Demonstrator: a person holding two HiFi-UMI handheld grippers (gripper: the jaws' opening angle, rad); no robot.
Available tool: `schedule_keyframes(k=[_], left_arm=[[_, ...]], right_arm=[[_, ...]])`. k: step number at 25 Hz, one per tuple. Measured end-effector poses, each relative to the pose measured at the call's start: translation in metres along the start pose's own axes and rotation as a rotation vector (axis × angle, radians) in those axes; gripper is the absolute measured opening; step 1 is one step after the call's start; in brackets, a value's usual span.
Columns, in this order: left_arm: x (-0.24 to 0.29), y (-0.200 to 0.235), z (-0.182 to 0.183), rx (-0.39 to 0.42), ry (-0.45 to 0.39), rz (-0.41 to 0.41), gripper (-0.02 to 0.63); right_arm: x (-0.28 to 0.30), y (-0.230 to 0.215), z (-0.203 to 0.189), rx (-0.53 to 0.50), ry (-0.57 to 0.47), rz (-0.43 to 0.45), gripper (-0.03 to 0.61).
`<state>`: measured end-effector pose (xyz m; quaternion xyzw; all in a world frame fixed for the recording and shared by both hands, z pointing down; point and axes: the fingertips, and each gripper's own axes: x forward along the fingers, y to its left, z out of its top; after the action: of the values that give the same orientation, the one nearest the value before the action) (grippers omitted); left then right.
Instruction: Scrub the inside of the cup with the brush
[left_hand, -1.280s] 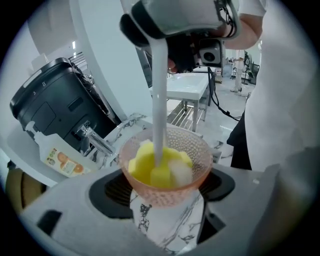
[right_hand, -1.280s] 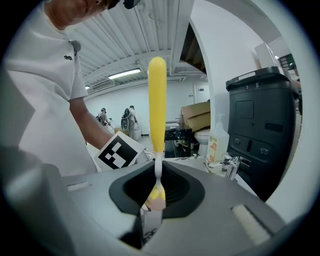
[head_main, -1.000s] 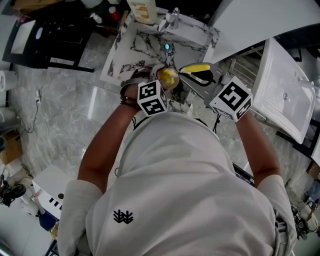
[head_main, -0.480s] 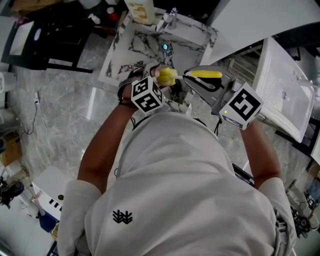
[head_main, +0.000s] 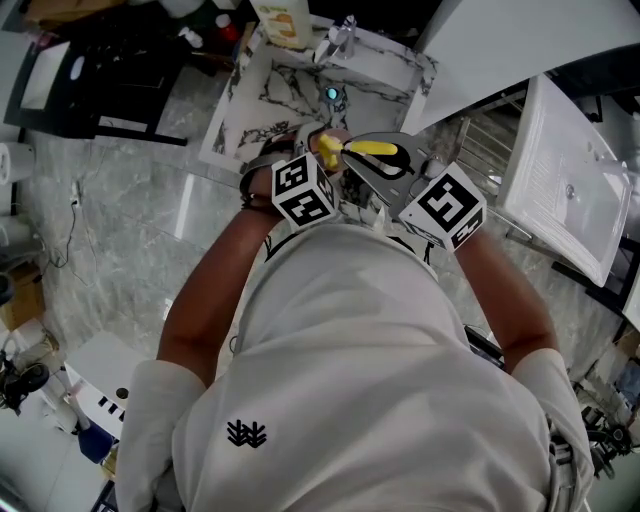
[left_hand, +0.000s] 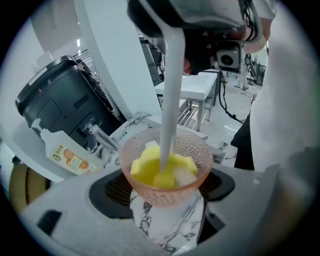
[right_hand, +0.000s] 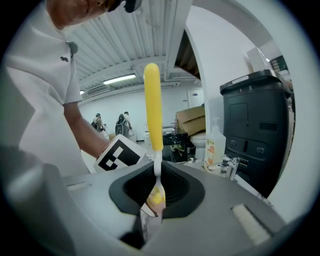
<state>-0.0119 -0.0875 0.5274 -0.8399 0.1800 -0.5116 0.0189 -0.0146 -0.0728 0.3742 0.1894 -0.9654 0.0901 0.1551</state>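
Note:
The pink dimpled cup (left_hand: 165, 172) sits between the dark pads (left_hand: 112, 192) of my left gripper (left_hand: 165, 200), which is shut on it. The brush's yellow sponge head (left_hand: 150, 167) fills the cup, and its white shaft (left_hand: 170, 100) rises out of it. My right gripper (right_hand: 156, 192) is shut on that shaft, just below the yellow handle (right_hand: 152, 105). In the head view the cup (head_main: 322, 152) is held over the sink, with the handle (head_main: 372, 149) slanting to the right. The left gripper's marker cube (head_main: 303, 192) and the right one's (head_main: 442, 208) stand close together.
A marble-patterned sink counter (head_main: 250, 100) lies ahead with a faucet (head_main: 340, 40) and a soap bottle (head_main: 285, 20). A white ribbed tray (head_main: 570, 190) is at the right. In the left gripper view a black appliance (left_hand: 65, 100) stands behind the soap bottle (left_hand: 67, 155).
The right gripper swung out to the right with the brush, then came back left toward the cup. The left gripper and cup shifted only slightly.

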Motion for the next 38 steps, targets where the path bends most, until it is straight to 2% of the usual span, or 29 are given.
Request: schedule_keyframes(k=[7,15,18,21,23,27,31,34,38], left_arm=[[0.0,0.007,-0.009,0.015,0.032,0.054,0.376],[0.002,0.008,-0.02,-0.002,0.048,0.067,0.376],[0.001,0.008,-0.021,-0.029,0.043,0.06,0.376],[-0.001,0.008,-0.018,-0.091,0.016,0.034,0.376],[-0.001,0.007,-0.017,-0.118,0.0,0.013,0.376],[-0.002,0.003,-0.013,-0.077,0.007,0.002,0.376],[-0.002,-0.003,-0.005,-0.033,0.009,-0.007,0.376],[-0.004,-0.003,-0.002,-0.031,0.001,-0.008,0.376],[-0.005,-0.004,0.002,-0.021,-0.008,-0.014,0.376]], right_arm=[[-0.005,-0.018,0.001,0.319,-0.107,-0.025,0.049],[-0.027,-0.042,0.009,0.543,-0.21,-0.031,0.048],[-0.037,-0.051,0.007,0.59,-0.234,-0.05,0.047],[-0.047,-0.055,0.009,0.519,-0.233,-0.071,0.041],[-0.047,-0.049,0.012,0.394,-0.199,-0.068,0.041],[-0.034,-0.023,0.019,0.136,-0.121,0.004,0.041],[-0.015,-0.002,0.018,-0.027,-0.069,0.047,0.041],[-0.008,-0.002,0.01,-0.044,-0.054,0.052,0.041],[-0.007,-0.015,-0.001,0.039,-0.055,0.048,0.041]])
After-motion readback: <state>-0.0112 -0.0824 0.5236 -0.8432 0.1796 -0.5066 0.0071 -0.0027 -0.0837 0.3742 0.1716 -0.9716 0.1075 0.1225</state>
